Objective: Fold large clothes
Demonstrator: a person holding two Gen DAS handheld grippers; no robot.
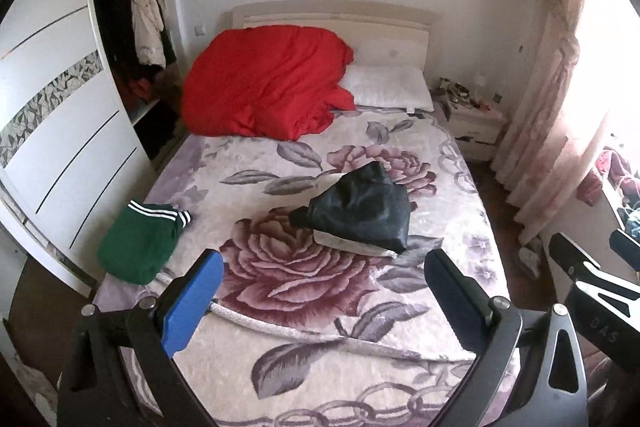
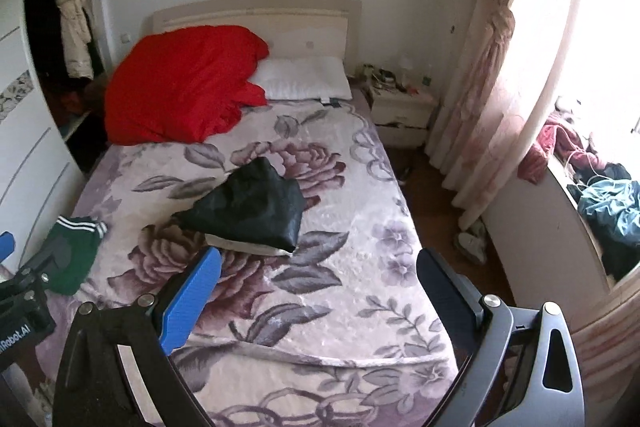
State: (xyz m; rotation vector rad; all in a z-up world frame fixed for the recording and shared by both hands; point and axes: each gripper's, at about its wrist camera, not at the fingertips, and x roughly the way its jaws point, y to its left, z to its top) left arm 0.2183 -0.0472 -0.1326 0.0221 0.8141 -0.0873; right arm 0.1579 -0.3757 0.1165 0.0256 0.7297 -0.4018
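A folded black garment (image 1: pixel 362 211) with a white lining edge lies in the middle of the bed (image 1: pixel 448 315); it also shows in the right wrist view (image 2: pixel 252 213). A folded green garment with white stripes (image 1: pixel 140 243) lies at the bed's left edge, also in the right wrist view (image 2: pixel 74 247). My left gripper (image 1: pixel 324 275) is open and empty above the foot of the bed. My right gripper (image 2: pixel 318 273) is open and empty, held to the right of the left one, short of the black garment.
A red duvet (image 1: pixel 268 83) and a white pillow (image 1: pixel 386 87) lie at the headboard. A white wardrobe (image 1: pixel 60 131) stands left of the bed. A nightstand (image 2: pixel 404 111), curtains (image 2: pixel 484 67) and a cluttered window ledge (image 2: pixel 600 211) stand on the right.
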